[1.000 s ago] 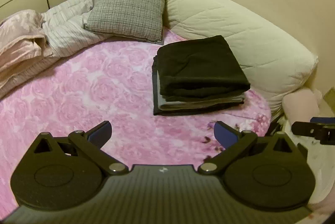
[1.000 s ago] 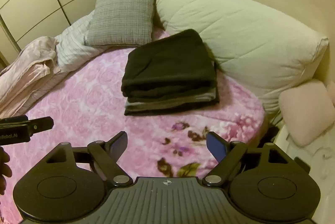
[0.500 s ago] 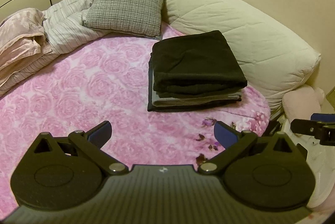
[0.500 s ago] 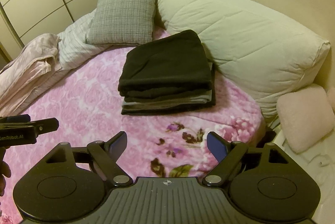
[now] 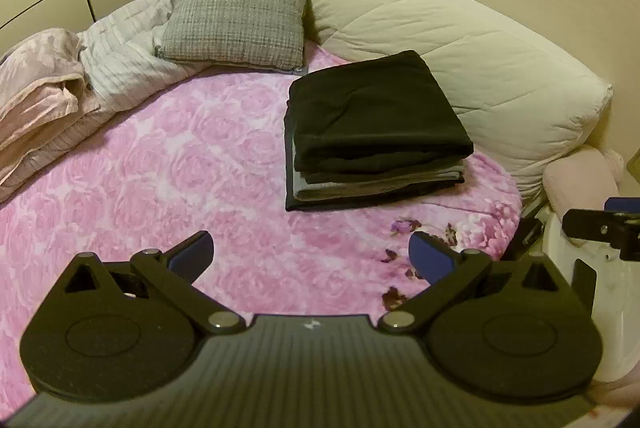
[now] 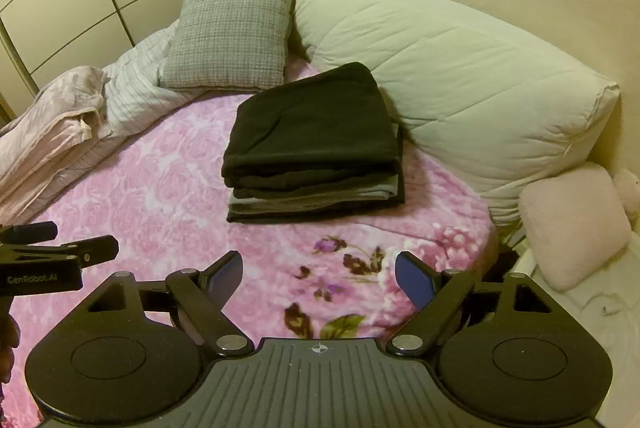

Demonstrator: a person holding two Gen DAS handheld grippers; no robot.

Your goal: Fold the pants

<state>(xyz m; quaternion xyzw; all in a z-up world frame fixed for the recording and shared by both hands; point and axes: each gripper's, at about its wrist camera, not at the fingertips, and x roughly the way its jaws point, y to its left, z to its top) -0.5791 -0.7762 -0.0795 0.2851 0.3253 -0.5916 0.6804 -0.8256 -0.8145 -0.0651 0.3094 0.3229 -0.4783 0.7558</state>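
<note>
A stack of folded pants (image 5: 372, 123) (image 6: 316, 139), black on top with grey and black layers beneath, lies on the pink floral blanket (image 5: 160, 167) (image 6: 160, 187) beside the big cream cushion. My left gripper (image 5: 310, 260) hovers open over the blanket, well short of the stack, nothing between its blue pads. My right gripper (image 6: 318, 278) is open too, above the blanket's flower print near the bed's edge, with the stack ahead of it. Each gripper shows at the edge of the other's view.
A grey checked pillow (image 5: 240, 11) (image 6: 232, 31) leans at the back. Striped bedding (image 5: 120, 59) and a pink crumpled quilt (image 5: 36, 95) pile at the left. A long cream cushion (image 6: 460, 79) runs along the wall. A small pink pillow (image 6: 572, 224) sits beyond the bed's right edge.
Both grippers have drawn back and risen slightly from the stack, so it sits a little farther and lower in view. Both stayed open; the pants did not move.
</note>
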